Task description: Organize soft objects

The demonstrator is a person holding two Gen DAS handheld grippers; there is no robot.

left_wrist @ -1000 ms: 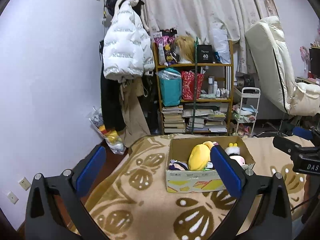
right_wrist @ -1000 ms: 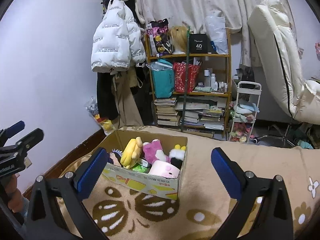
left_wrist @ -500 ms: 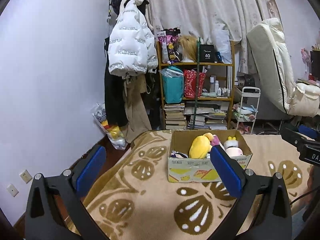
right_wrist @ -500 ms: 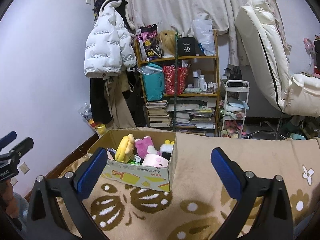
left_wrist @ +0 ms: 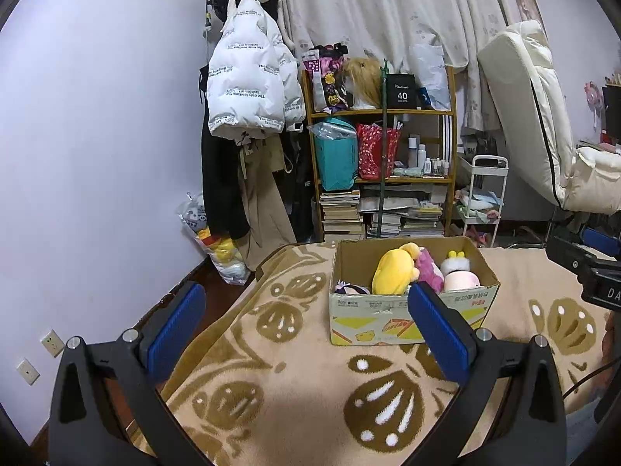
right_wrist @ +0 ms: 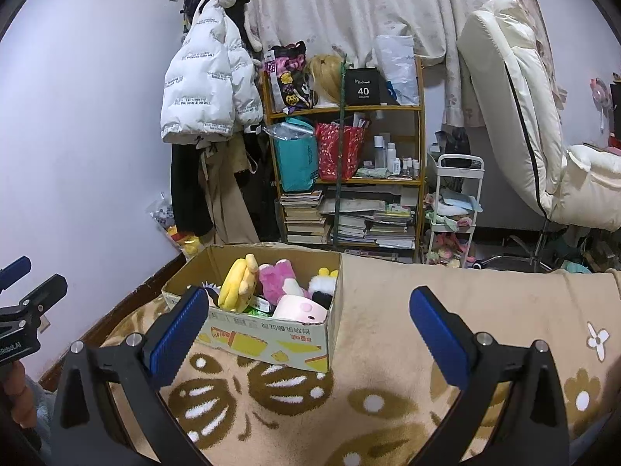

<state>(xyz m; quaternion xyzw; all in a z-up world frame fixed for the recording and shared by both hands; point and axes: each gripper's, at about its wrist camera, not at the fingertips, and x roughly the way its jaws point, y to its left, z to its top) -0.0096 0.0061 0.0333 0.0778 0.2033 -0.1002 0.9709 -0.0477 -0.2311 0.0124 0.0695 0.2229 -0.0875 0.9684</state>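
A cardboard box sits on a beige blanket patterned with brown leaves, and the soft toys are packed inside it: a yellow plush leaning at the left, a pink plush beside it, and a pale pink round one against the near wall (a small white toy with yellow ears pokes up behind it). The left gripper hangs above the blanket short of the box, jaws spread wide and holding nothing. The right gripper is likewise wide apart and empty, near the box's front right corner. Behind stand a cluttered wooden shelf and a white puffer jacket
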